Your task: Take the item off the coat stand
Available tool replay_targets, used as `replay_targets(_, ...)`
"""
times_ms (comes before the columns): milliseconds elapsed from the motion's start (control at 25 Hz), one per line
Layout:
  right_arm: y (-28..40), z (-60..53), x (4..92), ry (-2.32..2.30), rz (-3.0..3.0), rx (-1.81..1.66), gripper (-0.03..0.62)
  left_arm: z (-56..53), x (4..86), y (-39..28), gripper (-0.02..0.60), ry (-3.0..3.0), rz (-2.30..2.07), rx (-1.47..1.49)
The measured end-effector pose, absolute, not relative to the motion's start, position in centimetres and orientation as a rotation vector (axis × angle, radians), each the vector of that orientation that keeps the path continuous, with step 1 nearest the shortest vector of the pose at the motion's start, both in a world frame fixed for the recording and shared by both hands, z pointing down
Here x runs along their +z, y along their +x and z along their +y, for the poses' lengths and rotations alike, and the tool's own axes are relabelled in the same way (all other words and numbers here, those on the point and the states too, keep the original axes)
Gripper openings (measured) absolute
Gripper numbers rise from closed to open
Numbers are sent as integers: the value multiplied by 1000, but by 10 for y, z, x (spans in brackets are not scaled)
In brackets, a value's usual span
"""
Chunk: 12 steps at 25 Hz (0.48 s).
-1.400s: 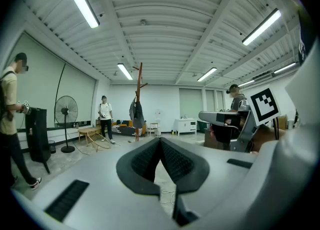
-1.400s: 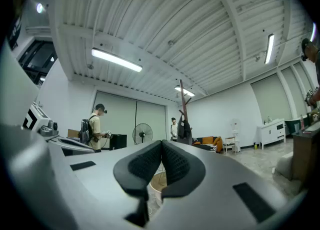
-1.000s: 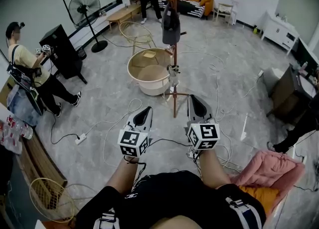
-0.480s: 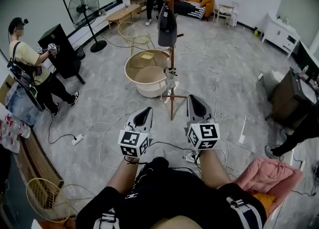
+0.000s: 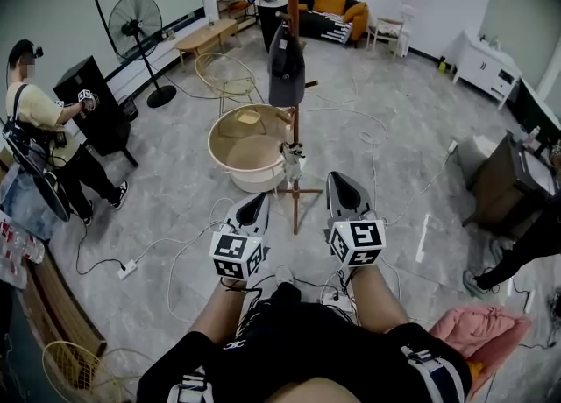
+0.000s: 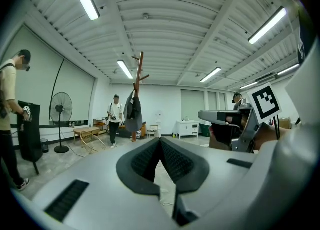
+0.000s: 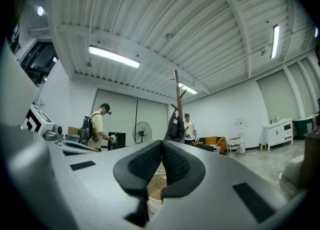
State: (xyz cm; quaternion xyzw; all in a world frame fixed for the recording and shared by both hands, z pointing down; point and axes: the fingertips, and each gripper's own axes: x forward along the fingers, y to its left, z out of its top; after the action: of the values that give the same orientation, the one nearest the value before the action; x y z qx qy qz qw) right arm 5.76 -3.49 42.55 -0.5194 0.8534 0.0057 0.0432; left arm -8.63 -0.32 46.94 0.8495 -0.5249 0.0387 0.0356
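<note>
Grey floor | dark garment hangs on coat stand

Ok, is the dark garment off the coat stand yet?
No, in the head view the dark garment hangs high on the coat stand.

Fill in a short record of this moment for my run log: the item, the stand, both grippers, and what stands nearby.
item: dark garment, hanging on the coat stand
left gripper: fingers together, empty, apart from the stand
right gripper: fingers together, empty, apart from the stand
beside the stand: round beige tub on the floor
task state: garment not yet taken off
</note>
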Motion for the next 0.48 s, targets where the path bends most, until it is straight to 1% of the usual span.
replay_targets(480, 25, -279, 387, -1633, 2575, 86, 15, -257, 424, -134, 17, 2649, -1630, 57)
